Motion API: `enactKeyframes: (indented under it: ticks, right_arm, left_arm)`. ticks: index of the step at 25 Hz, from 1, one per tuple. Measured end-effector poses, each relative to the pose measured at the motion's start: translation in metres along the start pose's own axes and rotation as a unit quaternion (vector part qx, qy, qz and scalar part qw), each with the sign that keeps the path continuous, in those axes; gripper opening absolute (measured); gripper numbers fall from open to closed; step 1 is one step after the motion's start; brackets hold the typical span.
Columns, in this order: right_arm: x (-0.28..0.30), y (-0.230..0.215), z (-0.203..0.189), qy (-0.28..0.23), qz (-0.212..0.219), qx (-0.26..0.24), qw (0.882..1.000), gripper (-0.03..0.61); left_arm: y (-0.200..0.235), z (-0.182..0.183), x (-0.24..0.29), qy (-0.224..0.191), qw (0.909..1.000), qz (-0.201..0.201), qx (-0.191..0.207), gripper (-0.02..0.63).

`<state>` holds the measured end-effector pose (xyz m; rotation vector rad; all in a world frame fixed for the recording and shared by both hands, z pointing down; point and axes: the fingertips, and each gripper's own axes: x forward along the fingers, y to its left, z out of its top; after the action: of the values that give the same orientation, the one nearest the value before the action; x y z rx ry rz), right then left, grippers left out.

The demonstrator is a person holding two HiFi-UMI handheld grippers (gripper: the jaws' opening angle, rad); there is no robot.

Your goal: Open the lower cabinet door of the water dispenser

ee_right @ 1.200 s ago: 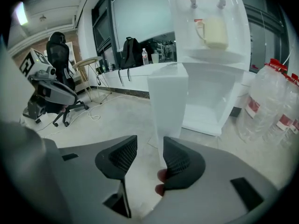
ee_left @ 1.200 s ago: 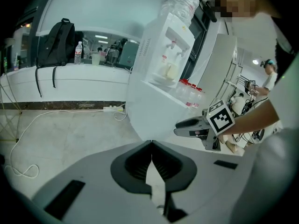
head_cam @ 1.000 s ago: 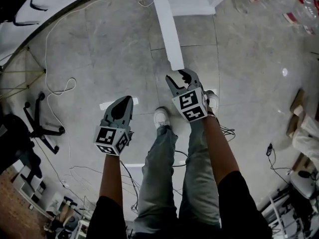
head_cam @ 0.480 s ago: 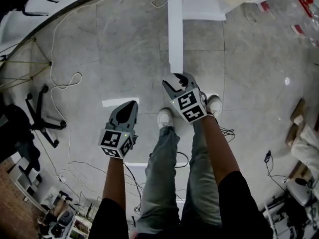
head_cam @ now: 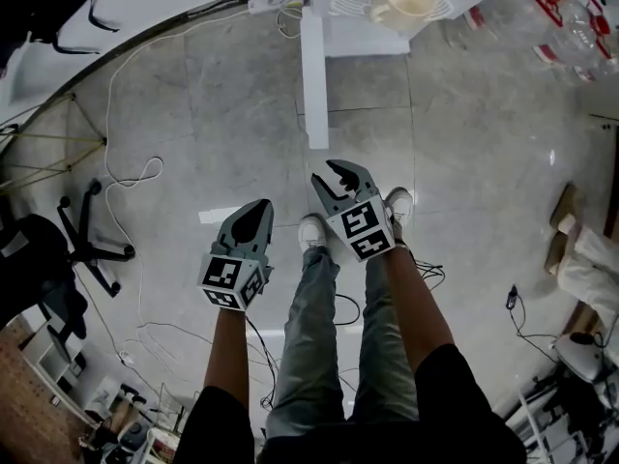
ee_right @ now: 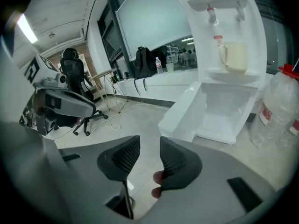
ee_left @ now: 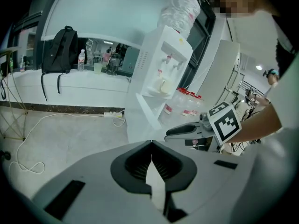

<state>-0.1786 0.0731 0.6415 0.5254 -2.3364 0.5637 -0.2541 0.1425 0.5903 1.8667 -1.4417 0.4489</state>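
Note:
The white water dispenser [ee_right: 224,31] stands ahead with a cream cup [ee_right: 232,56] on its tray. Its lower cabinet door [ee_right: 182,115] is swung wide, and the empty white cabinet [ee_right: 226,111] shows behind it. From above, the door [head_cam: 312,75] is a narrow white strip pointing toward me. My right gripper [head_cam: 338,174] hangs just short of the door's free end, apart from it; its jaws are closing with nothing between them [ee_right: 149,148]. My left gripper [head_cam: 257,211] is lower left over bare floor, jaws shut and empty [ee_left: 151,146]. In the left gripper view the dispenser [ee_left: 161,73] is ahead.
Large water bottles [head_cam: 571,17] stand right of the dispenser. A power strip [head_cam: 276,3] and cables [head_cam: 126,177] run along the left floor, near an office chair [head_cam: 82,235]. A black backpack [ee_left: 58,48] hangs on the counter. My own legs and shoes [head_cam: 311,230] are below the grippers.
Both grippers have risen and drawn back from the door's free end. The right jaws now stand narrower than before. The door stays swung open.

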Motion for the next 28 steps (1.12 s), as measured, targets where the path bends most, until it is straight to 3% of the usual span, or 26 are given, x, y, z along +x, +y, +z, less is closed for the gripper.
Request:
enactKeyframes:
  ticks: [9,16,22,28]
  right_arm:
    - [-0.096,-0.023,0.075,-0.039,-0.057,0.009,0.998,0.085]
    - [-0.181,-0.045,0.132,-0.079,-0.119,0.032,0.989,0.017]
    - [-0.253,-0.065,0.183,-0.12,-0.156,0.041,0.98,0.015]
    - [-0.32,-0.091,0.225,-0.156,-0.186,0.026,0.97,0.014]
  left_arm:
    - [-0.049,0.09,-0.029,-0.024,0.9992,-0.013,0.028,0.012]
    - [-0.09,0.16,-0.056,-0.05,0.9978,-0.02,0.038,0.012]
    - [-0.125,0.213,-0.077,-0.08,0.9959,-0.019,0.039,0.012]
    - [-0.164,0.271,-0.087,-0.113,0.9902,-0.018,0.079,0.012]
